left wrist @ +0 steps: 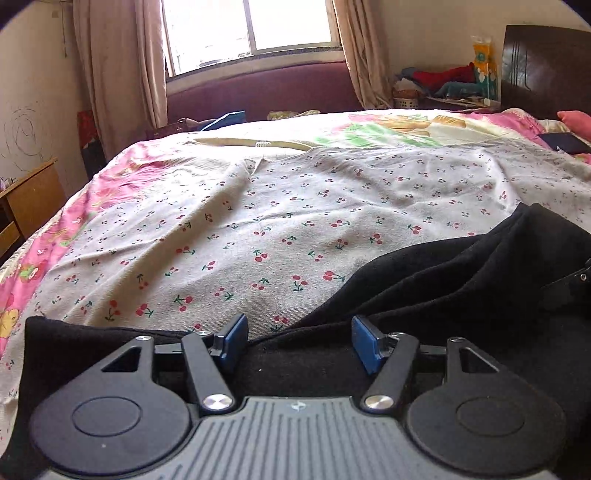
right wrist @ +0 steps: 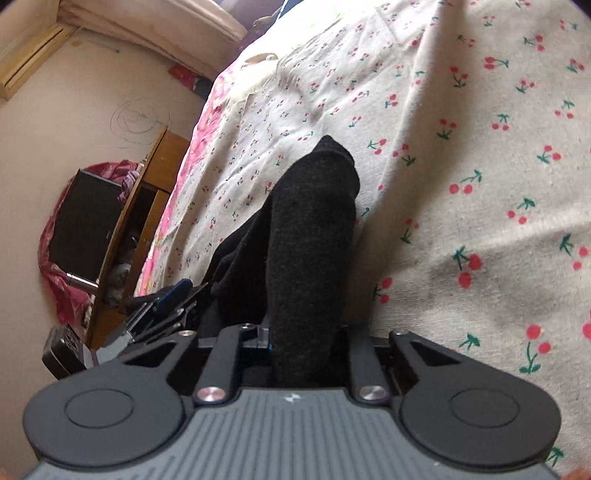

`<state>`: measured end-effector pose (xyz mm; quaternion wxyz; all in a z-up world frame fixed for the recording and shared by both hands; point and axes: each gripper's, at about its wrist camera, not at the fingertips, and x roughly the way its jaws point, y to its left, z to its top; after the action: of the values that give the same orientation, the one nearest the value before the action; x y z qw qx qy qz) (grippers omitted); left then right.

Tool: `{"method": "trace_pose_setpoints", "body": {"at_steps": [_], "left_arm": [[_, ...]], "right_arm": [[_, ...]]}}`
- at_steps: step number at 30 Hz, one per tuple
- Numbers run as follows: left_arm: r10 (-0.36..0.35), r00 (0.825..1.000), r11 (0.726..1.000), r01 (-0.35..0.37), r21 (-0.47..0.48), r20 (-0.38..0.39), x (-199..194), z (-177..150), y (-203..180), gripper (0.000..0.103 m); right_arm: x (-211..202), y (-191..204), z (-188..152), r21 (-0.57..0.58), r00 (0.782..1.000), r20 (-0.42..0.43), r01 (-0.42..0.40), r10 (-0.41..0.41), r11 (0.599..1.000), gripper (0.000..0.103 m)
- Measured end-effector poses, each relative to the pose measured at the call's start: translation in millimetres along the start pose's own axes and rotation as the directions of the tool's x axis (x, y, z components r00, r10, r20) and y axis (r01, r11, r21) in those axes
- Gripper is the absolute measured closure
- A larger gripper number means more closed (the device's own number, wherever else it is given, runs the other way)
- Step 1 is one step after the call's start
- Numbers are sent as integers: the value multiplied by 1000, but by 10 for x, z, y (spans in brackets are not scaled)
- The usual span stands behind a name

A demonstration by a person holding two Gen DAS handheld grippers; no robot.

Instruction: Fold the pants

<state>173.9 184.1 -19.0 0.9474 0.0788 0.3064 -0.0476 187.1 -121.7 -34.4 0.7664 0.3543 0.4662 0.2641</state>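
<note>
The left gripper has its 2 blue pads standing well apart, and nothing is pinched between them; the black pants lie flat under and around the fingers. No earlier picture is here, so I only say the jaws are open.

The right gripper is closed on a thick fold of the same black pants. The cloth fills the space between the 2 fingers and rises up from them like a dark column, ending in a rounded edge over the bed. In the right wrist view the left gripper shows at the left, low beside the pants.

The pants are at the near edge of the bed, spread from the near left toward the right side, where they bunch in folds. Under them is a white sheet with small red cherries, and beyond it a pink patterned blanket. At the far side there is a window with beige curtains. A wooden desk stands at the left of the bed, and a dark headboard is at the far right.
</note>
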Motion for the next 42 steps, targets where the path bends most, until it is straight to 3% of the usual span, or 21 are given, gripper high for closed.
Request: {"method": "trace_pose_setpoints", "body": {"at_steps": [2,4,6,8,10,13,15,18,20,22,25,27,29,31,33,38,42], "left_arm": [[-54,999,998,54,-9,3,-89,-22,-71,30],[-80,997,995,79,53,22,-132,-89,-253,31],[-106,994,991,103,83,37,-132,-125,-414,34],[-171,985,985,169,43,38,-156,-97,-501,34],[-208,977,975,203,93,51,-187,-88,-610,34],[-233,971,970,227,91,59,-248,-68,-515,33],[-170,984,983,165,76,62,-300,-62,-303,32],[40,996,990,-50,129,79,-307,-186,48,31],[74,995,992,-80,98,62,-265,-274,303,28],[75,995,995,-79,68,66,-313,-269,404,29],[158,979,980,-171,101,130,-550,-218,383,29],[147,978,983,-161,87,148,-757,-221,386,29],[72,986,994,-83,66,152,-916,-282,310,29],[16,993,989,-33,142,118,-915,-398,115,28],[11,1000,967,-16,255,21,-740,-586,-80,28],[19,998,987,-29,156,64,-883,-569,108,28],[-3,1000,994,0,112,20,-887,-709,289,27]], "right_arm": [[-98,62,-77,-6,1000,20,-13,13,1000,88],[-219,122,-176,-11,1000,21,-13,13,1000,89],[-323,144,-272,12,1000,21,17,-17,1000,89],[-449,181,-362,8,998,23,56,-57,998,89],[-586,214,-440,14,995,30,99,-99,995,89],[-652,147,-484,60,988,40,146,-149,987,89],[-585,176,-496,31,983,60,171,-173,985,86],[-483,125,-513,53,984,52,168,-171,984,71],[-424,49,-517,80,990,44,131,-135,988,65],[-369,-4,-523,132,990,67,112,-122,985,67],[-411,102,-554,135,986,102,121,-135,983,83],[-493,151,-574,171,984,132,92,-116,981,84],[-496,192,-585,168,982,142,102,-127,981,84],[-449,210,-546,186,980,131,125,-151,975,84],[-473,299,-506,205,979,139,116,-146,972,84],[-563,846,-394,105,977,162,126,-142,987,84],[-498,1293,-307,26,974,174,143,-145,989,84]]}}
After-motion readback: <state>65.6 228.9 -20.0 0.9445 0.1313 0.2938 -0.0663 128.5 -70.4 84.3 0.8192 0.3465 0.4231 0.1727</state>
